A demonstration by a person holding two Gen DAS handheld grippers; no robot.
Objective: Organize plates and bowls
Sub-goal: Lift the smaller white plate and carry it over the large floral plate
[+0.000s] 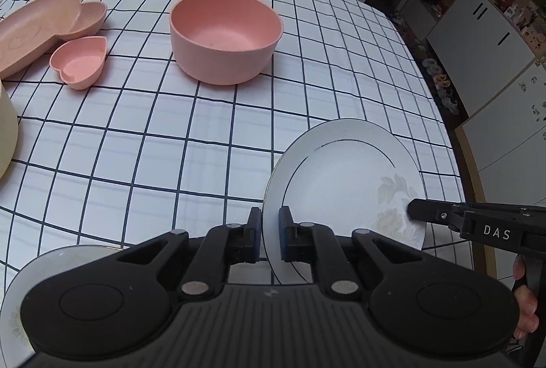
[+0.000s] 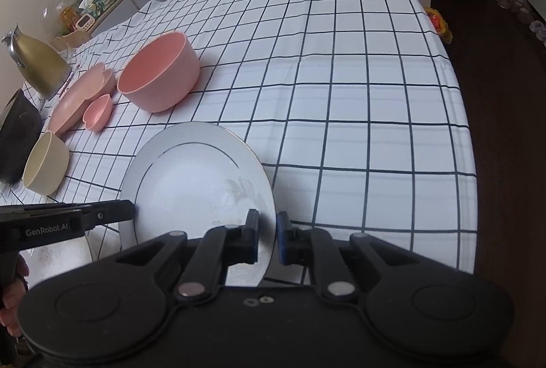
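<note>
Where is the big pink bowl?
The big pink bowl stands on the checked tablecloth, right of the small heart-shaped dish and beyond the white plate.

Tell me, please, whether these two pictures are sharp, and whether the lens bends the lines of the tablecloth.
Left wrist view: sharp, evenly lit; the checked tablecloth grid bows strongly, and the white plate casts little shadow. Right wrist view: also sharp; the grid curves towards the edges, and the floor beyond the table is very dark.
</note>
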